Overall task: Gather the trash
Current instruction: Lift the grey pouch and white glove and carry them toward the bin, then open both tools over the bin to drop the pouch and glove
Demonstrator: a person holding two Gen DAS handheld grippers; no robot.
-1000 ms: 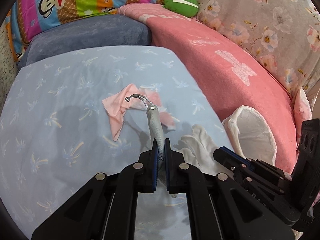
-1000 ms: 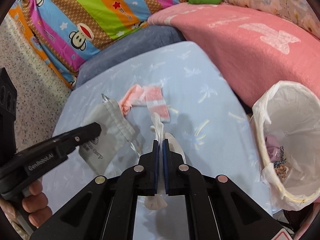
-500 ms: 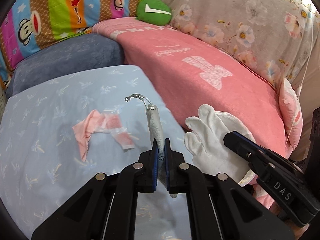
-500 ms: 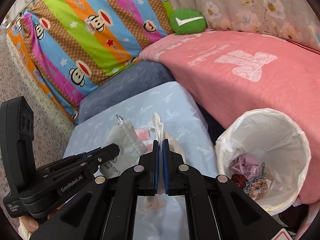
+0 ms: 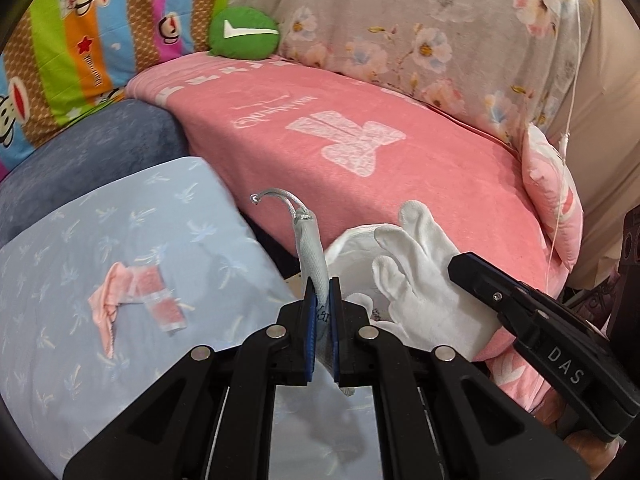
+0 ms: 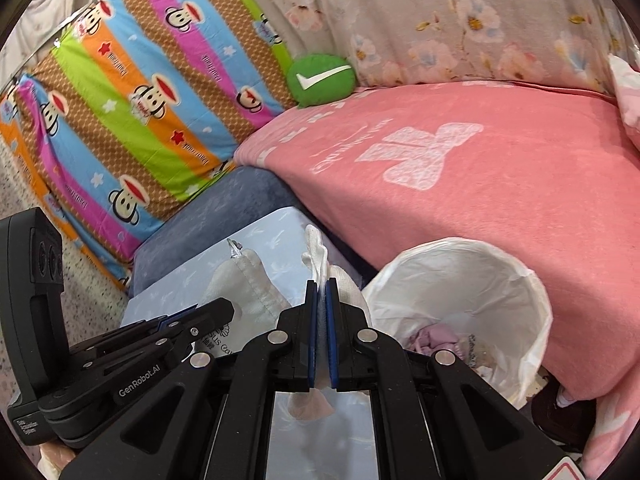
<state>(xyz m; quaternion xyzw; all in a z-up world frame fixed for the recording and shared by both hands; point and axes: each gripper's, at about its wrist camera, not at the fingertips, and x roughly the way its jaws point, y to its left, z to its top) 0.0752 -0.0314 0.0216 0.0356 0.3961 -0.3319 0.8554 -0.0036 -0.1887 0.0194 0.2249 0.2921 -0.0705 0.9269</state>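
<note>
From the left wrist, the left gripper (image 5: 323, 300) has its jaws clenched on a grey drawstring pouch (image 5: 311, 246), which sticks up edge-on from between them, its cord curling at the top. A white glove (image 5: 420, 264) hangs just to its right, pinched by the right gripper (image 5: 464, 268). A pink rag (image 5: 132, 300) lies on the blue sheet (image 5: 60, 280).

From the right wrist, the right gripper (image 6: 321, 292) is clenched on the white glove (image 6: 316, 248), thin and crumpled, rising between the jaws. The grey drawstring pouch (image 6: 248, 284) hangs at left. The white-lined trash bin (image 6: 532, 288) sits just right, scraps inside.
</note>
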